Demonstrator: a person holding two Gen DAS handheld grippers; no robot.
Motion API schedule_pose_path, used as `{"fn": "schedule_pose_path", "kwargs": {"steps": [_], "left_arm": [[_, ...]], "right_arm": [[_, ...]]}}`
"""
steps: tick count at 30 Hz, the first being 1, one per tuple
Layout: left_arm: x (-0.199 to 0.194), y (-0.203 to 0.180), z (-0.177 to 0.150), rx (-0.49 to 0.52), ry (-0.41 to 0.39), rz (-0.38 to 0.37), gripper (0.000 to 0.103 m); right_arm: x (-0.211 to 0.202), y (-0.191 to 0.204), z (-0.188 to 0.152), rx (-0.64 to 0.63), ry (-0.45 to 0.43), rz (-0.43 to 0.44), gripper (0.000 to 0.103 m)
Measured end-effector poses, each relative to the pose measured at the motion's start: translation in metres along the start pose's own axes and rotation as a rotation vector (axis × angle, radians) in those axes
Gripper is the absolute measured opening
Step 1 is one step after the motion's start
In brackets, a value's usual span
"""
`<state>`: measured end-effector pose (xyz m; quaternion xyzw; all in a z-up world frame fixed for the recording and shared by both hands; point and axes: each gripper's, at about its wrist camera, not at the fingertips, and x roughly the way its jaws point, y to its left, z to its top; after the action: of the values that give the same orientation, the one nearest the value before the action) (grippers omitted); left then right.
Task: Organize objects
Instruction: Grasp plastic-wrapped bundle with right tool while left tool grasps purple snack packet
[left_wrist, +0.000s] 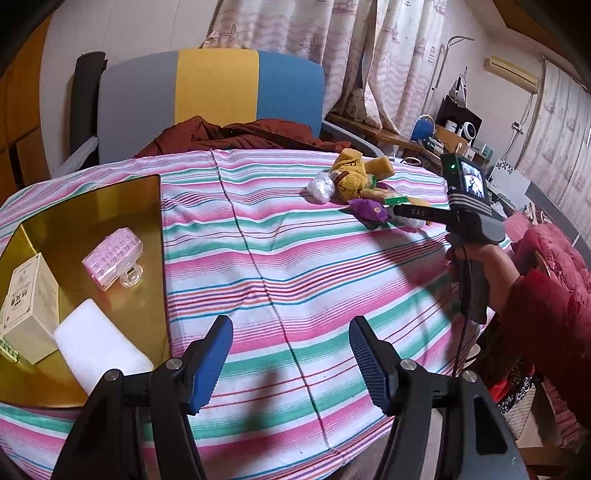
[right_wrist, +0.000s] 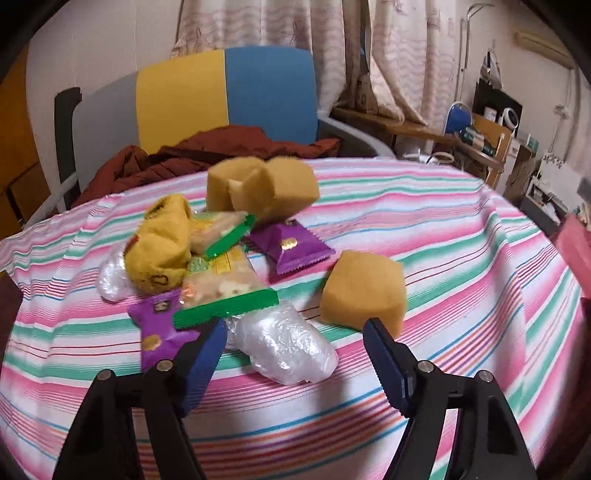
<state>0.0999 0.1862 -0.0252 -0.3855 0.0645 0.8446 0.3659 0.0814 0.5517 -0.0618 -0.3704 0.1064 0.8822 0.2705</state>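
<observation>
**Right tongs reaching into the pile of loose items**

The desk (left_wrist: 295, 266), covered in a striped cloth, carries a gold tray (left_wrist: 110, 206) at nine o'clock in the left wrist view. In the tray lie a pink clip (left_wrist: 112, 260), a cream box (left_wrist: 31, 295) and a white block (left_wrist: 99, 345). The unsorted pile (left_wrist: 354, 184) sits at one o'clock, well apart from the tray.

The left tongs (left_wrist: 291, 363) hang open and empty over bare cloth beside the tray. The right tongs (right_wrist: 295, 363) stand open, gripping nothing, with a clear plastic bundle (right_wrist: 284, 345) between their tips; whether a pad touches it cannot be told. Just beyond, at one o'clock, lies a yellow sponge (right_wrist: 364, 288); at eleven o'clock lie purple packets (right_wrist: 159, 321), green-edged snack bags (right_wrist: 229, 291) and a yellow sock (right_wrist: 162, 254).

The step in hand appears to be picking the next item. The next move likely calls for closing on the soft bundle without snagging the neighbouring bag, then carrying it to the tray.
</observation>
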Motion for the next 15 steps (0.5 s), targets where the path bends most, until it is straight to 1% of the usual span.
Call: {"fn": "schedule_pose_path", "kwargs": {"steps": [1,3,4,7,11,13,15], "left_arm": [[0.002,0.000,0.001,0.000,0.003,-0.002,0.066],[0.005,-0.002,0.003,-0.001,0.007,-0.008,0.066],[0.006,-0.002,0.004,-0.001,0.008,-0.010,0.066],[0.010,-0.006,0.009,0.001,0.009,-0.016,0.066],[0.018,-0.013,0.015,0.008,0.017,-0.023,0.066],[0.023,-0.015,0.019,0.004,0.027,-0.034,0.066],[0.029,-0.018,0.024,-0.002,0.036,-0.034,0.066]], "right_arm": [[0.004,0.000,-0.002,0.006,0.012,0.010,0.074],[0.008,0.001,-0.007,0.019,0.039,0.040,0.058],[0.010,0.001,-0.009,0.021,0.044,0.052,0.042],[0.005,0.012,-0.016,-0.002,0.039,0.089,0.039],[-0.010,0.027,-0.033,-0.014,0.033,0.195,0.039],[-0.015,0.031,-0.039,-0.027,0.021,0.213,0.039],[-0.019,0.028,-0.041,-0.009,0.005,0.210,0.039]]}}
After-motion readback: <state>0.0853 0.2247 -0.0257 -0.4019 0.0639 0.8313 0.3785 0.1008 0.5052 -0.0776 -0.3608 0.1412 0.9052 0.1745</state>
